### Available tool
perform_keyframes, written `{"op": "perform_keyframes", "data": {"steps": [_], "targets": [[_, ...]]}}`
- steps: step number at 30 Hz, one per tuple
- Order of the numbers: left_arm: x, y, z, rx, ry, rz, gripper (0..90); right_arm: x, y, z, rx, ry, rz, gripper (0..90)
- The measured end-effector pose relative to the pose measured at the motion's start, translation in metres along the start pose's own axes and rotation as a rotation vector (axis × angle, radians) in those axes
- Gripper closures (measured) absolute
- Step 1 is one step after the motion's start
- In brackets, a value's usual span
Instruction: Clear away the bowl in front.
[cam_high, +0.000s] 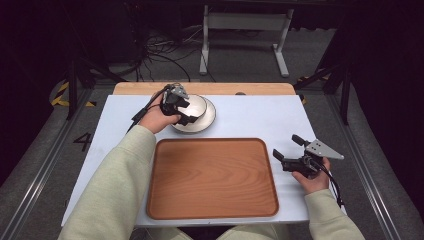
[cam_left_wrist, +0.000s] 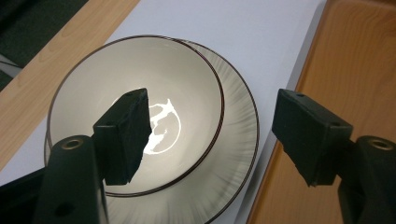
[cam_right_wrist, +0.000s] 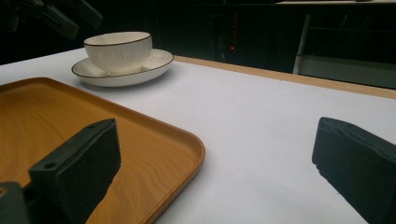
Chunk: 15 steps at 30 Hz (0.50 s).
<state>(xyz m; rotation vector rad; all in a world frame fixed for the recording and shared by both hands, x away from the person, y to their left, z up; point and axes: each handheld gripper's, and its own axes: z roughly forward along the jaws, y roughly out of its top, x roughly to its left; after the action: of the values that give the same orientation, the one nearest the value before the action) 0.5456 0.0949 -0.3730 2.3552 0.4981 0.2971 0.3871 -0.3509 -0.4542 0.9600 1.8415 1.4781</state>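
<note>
A white ribbed bowl (cam_high: 197, 106) with a dark rim stands on a matching saucer (cam_high: 210, 119) at the back of the white table. My left gripper (cam_high: 185, 113) hangs over it, open. In the left gripper view one jaw is above the bowl's (cam_left_wrist: 187, 79) inside and the other is outside, past the saucer (cam_left_wrist: 238, 140); neither touches. The right gripper view shows the bowl (cam_right_wrist: 119, 51) upright on its saucer (cam_right_wrist: 154, 63). My right gripper (cam_high: 286, 146) is open and holds nothing, just right of the wooden tray (cam_high: 212, 177).
The tray (cam_right_wrist: 56, 112) lies bare at the table's front centre, with its raised rim close to the saucer. A wooden strip (cam_high: 225, 88) runs along the table's far edge. Cables and a white stand (cam_high: 245, 30) are on the floor beyond it.
</note>
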Motion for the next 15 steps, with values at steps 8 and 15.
{"op": "perform_keyframes", "data": {"steps": [8,15], "targets": [[0.002,-0.001,0.013,0.029,0.007,-0.027,33.0,0.0,0.0,0.0,0.004,-0.002,0.001,1.8],[0.005,-0.003,0.021,0.053,0.019,-0.039,41.4,0.0,0.0,0.0,0.005,-0.008,0.005,1.8]]}}
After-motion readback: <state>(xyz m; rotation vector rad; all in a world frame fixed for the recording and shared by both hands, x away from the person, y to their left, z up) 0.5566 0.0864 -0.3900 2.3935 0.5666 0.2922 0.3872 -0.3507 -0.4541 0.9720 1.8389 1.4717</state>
